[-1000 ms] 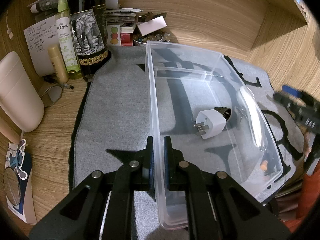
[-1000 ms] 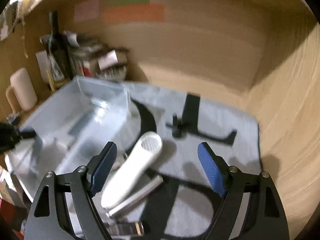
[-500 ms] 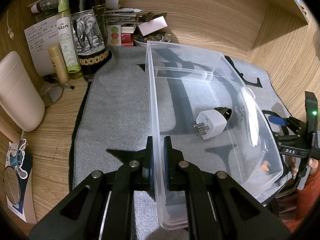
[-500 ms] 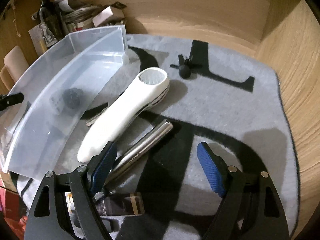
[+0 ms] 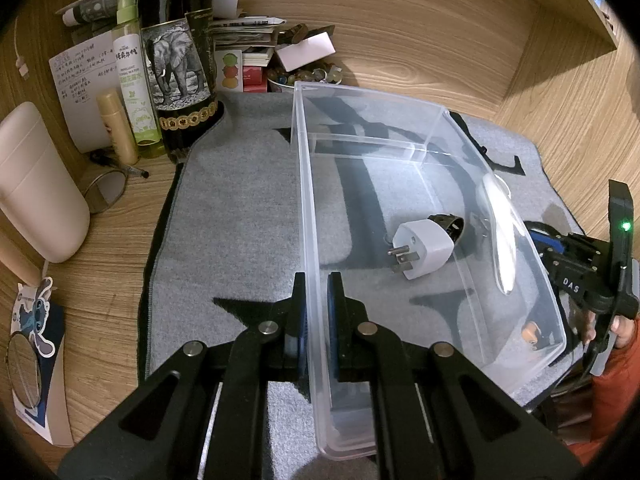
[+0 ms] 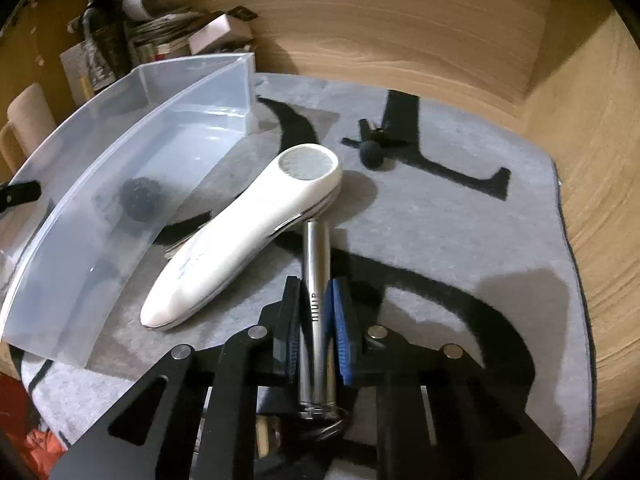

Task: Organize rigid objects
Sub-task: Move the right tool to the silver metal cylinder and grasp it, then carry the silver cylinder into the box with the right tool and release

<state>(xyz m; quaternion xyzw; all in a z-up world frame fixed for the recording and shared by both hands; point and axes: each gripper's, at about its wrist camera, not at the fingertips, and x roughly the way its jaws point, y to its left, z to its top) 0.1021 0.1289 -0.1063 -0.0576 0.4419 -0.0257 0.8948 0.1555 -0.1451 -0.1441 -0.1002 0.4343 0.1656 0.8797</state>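
Note:
My left gripper (image 5: 317, 292) is shut on the near left wall of a clear plastic bin (image 5: 308, 200), which stands on a grey mat. Inside the bin lie a white plug adapter (image 5: 420, 249) and a small black round part (image 5: 448, 226). My right gripper (image 6: 316, 296) is shut on a silver metal tube (image 6: 317, 280) that lies on the mat right of the bin (image 6: 100, 160). A white handheld device (image 6: 248, 232) lies beside the tube, touching its far end. The right gripper also shows in the left wrist view (image 5: 576, 268), beyond the bin's right wall.
A small black clip-like object (image 6: 374, 148) lies on the mat (image 6: 460, 232) farther back. A dark wine bottle (image 5: 180, 60), spray bottle (image 5: 134, 76), cream tube (image 5: 118, 128), papers and a beige container (image 5: 36, 184) crowd the back left. Wooden walls enclose the back and right.
My right gripper moved down and in from the open air, swung over the silver tube and closed on it. The left gripper and the bin have stayed still.

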